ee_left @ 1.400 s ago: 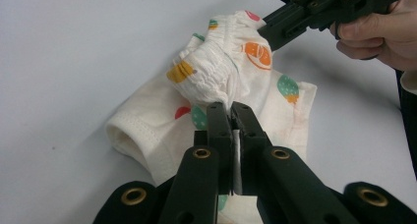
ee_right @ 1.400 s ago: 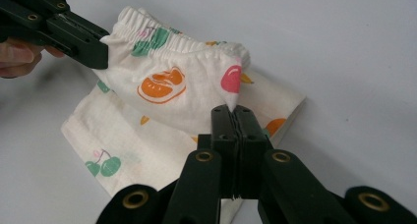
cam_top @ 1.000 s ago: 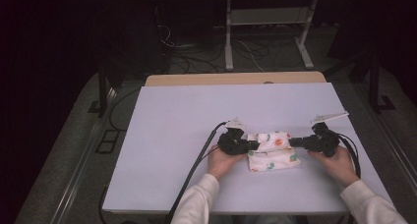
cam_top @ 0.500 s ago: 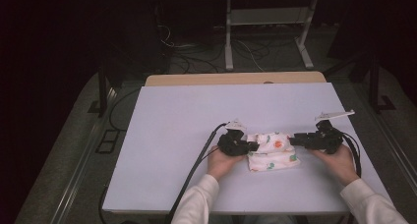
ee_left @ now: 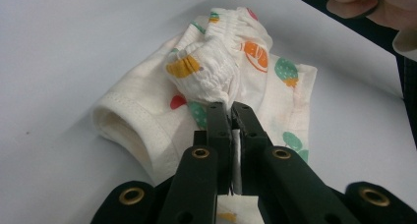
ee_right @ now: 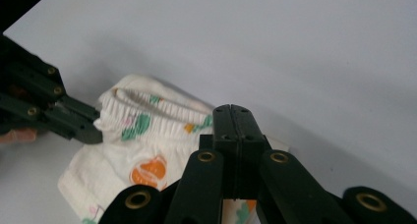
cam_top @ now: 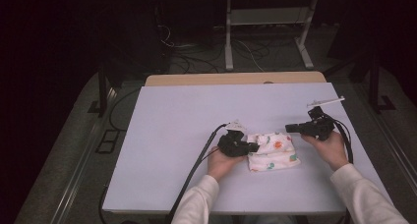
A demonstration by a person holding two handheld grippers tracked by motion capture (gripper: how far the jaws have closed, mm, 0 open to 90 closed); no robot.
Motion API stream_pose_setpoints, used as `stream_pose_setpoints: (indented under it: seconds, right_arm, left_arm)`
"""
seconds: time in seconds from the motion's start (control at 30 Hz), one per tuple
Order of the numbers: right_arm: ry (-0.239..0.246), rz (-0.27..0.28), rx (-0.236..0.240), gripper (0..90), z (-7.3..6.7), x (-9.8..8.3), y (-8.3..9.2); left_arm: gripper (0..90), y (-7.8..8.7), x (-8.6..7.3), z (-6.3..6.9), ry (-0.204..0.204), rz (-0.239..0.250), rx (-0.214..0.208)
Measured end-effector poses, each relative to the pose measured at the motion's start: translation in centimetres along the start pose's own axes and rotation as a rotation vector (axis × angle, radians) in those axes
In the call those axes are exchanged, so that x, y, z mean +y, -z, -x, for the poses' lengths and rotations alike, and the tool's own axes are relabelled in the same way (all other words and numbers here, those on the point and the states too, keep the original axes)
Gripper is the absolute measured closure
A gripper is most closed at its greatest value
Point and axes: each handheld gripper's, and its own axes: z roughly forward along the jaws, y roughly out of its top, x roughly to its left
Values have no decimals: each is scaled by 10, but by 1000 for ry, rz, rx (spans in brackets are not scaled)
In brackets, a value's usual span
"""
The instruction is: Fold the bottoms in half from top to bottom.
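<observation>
I hold one gripper in each hand above the white counter (cam_top: pixel 172 135). My left gripper (cam_top: pixel 252 147) is closed on the small folded cloth (cam_top: pixel 273 151), a cream piece of clothing with orange, green and red prints. In the left gripper view the two black jaws stand together and pinch the gathered elastic edge (ee_left: pixel 216 71) of the cloth, and a little strip of the fabric shows between them. The elastic edge is lifted a bit into a bunch, while the rest of the cloth lies flat on the counter, with a rolled hem (ee_left: pixel 128 130) at the left side of that view.

My right gripper (cam_top: pixel 289 128) has just been opening and closing again. Now its jaws are pressed together with nothing between them, as the right gripper view shows clearly. In the high view it sits just beside the upper right corner of the cloth, apart from it, and it points to the left. In the right gripper view the cloth (ee_right: pixel 142 155) lies below and behind its jaws, and my left gripper (ee_right: pixel 83 128) comes from the left side and bites the elastic edge there.

The cloth is near the middle of the counter, a little toward my side, between my two hands.
</observation>
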Motion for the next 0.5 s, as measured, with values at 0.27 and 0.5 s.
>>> stream_pose_setpoints:
  seconds: [0.27, 0.5]
  right_arm:
    - [-24, -37, -22, 887, 8, 11, -21]
    - [-71, -61, -22, 888, 20, 10, -38]
  left_arm:
    - [862, -1, -1, 0, -4, 0, 1]
    - [862, -2, -2, 0, -2, 3, 0]
